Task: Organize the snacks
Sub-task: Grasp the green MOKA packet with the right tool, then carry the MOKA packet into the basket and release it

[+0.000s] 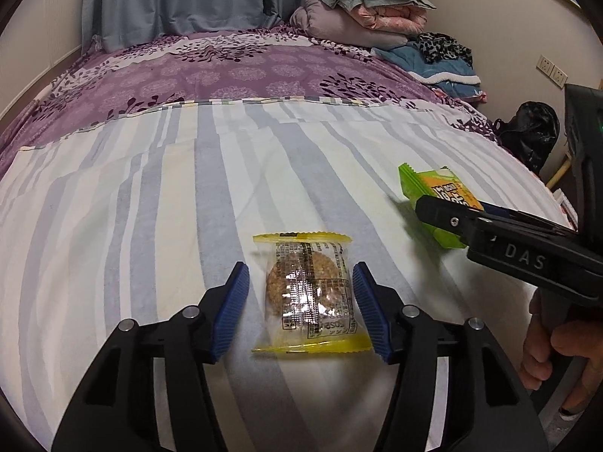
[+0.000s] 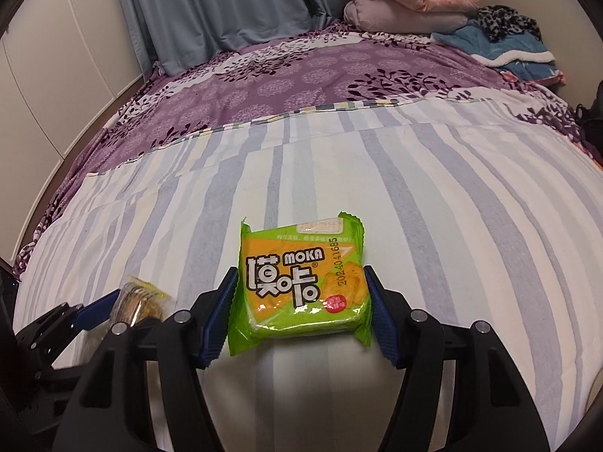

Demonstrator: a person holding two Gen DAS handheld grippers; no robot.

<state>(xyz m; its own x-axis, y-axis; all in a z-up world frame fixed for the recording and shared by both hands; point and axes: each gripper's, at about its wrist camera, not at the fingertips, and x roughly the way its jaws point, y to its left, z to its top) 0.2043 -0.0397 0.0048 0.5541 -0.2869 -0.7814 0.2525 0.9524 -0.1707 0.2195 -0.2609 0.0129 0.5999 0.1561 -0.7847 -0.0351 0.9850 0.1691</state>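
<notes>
Two snack packs in play, both on the striped sheet [image 1: 150, 196] spread over the near part of the bed, one per tool. Left tool [image 1: 301, 310] points down at the bed, jaws apart, straddling the cookie pack [image 1: 311, 295]: clear wrapper with yellow crimped ends, round brown cookie inside, lying flat with its printed back label up. Right blue pad [image 1: 371, 312] looks at or just touching the wrapper edge, left pad has a visible gap, so nothing is clamped. Right tool [image 2: 301, 310] is clamped on the green cracker pack [image 2: 301, 282], "MOKA" print face up, both blue pads pressed against its side edges; pack sits on or just above the sheet, can't tell which. From the left wrist view the right tool [image 1: 437, 211] comes in from the right side, dark body lettered "DAS", with the same green pack [image 1: 426, 184] at its tip and a hand [image 1: 557, 342] on the grip below. From the right wrist view the cookie pack [image 2: 139, 301] shows at lower left, next to a blue pad of the left tool. Packs lie near each other but apart. Beyond the striped sheet: purple floral cover [image 2: 301, 75], blue curtain [image 2: 218, 11], folded bedding stack [image 2: 410, 0] at the far end
</notes>
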